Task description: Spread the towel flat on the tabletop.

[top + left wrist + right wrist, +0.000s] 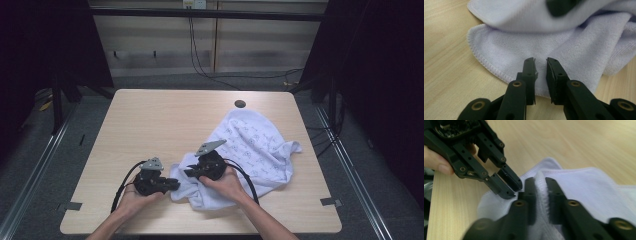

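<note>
A pale lilac towel (250, 150) lies crumpled on the right half of the wooden bench (150, 120), its near corner bunched toward the middle of the front edge. Small printed marks dot the spread part of the cloth.

The right gripper (540, 182) is clenched on the towel: in the right gripper view a thick fold of the cloth stands pinched between its two black jaws, the hemmed edge rising just above the tips. In the high view this right gripper (192, 172) sits on the bunched corner, with the person's hand behind it resting on the cloth.

The left gripper (540, 61) hangs over the towel's hemmed edge with its jaws a narrow gap apart. Cloth shows beneath and between the tips, but the pads do not press on it, so it is released. In the right gripper view the left gripper (510, 187) comes in from the upper left, its tips just beside the pinched fold and low over the cloth. In the high view the left gripper (175, 185) lies near the front edge, tips at the towel's left border.
</note>
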The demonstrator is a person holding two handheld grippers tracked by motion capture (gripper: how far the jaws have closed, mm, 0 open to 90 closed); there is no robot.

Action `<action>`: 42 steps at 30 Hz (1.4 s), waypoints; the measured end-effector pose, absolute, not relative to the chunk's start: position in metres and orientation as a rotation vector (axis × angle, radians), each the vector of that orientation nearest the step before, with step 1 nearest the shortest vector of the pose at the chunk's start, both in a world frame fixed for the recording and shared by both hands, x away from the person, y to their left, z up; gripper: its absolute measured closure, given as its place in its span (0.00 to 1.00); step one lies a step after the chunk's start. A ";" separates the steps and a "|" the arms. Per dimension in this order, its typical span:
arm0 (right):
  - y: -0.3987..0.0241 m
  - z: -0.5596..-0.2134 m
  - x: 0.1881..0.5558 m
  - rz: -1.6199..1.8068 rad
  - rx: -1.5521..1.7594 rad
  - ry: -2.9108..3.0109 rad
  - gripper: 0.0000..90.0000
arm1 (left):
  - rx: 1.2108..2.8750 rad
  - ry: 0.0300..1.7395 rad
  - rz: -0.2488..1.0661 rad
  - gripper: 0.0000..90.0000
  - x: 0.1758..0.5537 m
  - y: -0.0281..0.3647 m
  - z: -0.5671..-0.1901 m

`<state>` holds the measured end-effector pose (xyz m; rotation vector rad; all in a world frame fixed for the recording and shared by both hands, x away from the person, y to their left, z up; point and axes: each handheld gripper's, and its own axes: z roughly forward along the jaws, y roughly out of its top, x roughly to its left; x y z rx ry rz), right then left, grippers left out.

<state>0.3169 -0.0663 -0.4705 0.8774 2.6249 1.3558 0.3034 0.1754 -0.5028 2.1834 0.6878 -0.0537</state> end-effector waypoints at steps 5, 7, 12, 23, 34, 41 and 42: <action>-0.113 -0.450 0.295 1.404 0.945 2.479 0.93 | 2.190 0.707 -0.083 0.83 0.296 0.176 -0.501; -0.144 -0.443 0.280 1.396 0.979 2.419 0.93 | 2.220 0.671 -0.062 0.81 0.288 0.173 -0.499; -0.218 -0.456 0.240 1.324 1.153 2.326 0.92 | 2.245 0.649 -0.106 0.79 0.277 0.169 -0.497; -0.288 -0.477 0.212 1.182 1.360 2.257 0.61 | 2.147 0.614 -0.186 0.66 0.271 0.181 -0.483; -0.259 -0.460 0.276 1.322 1.225 2.251 0.53 | 2.030 0.760 -0.100 0.52 0.324 0.201 -0.489; -0.254 -0.483 0.310 1.424 1.325 2.329 0.46 | 2.082 0.772 -0.134 0.47 0.329 0.191 -0.501; -0.252 -0.485 0.311 1.425 1.314 2.355 0.47 | 2.092 0.770 -0.138 0.46 0.329 0.189 -0.503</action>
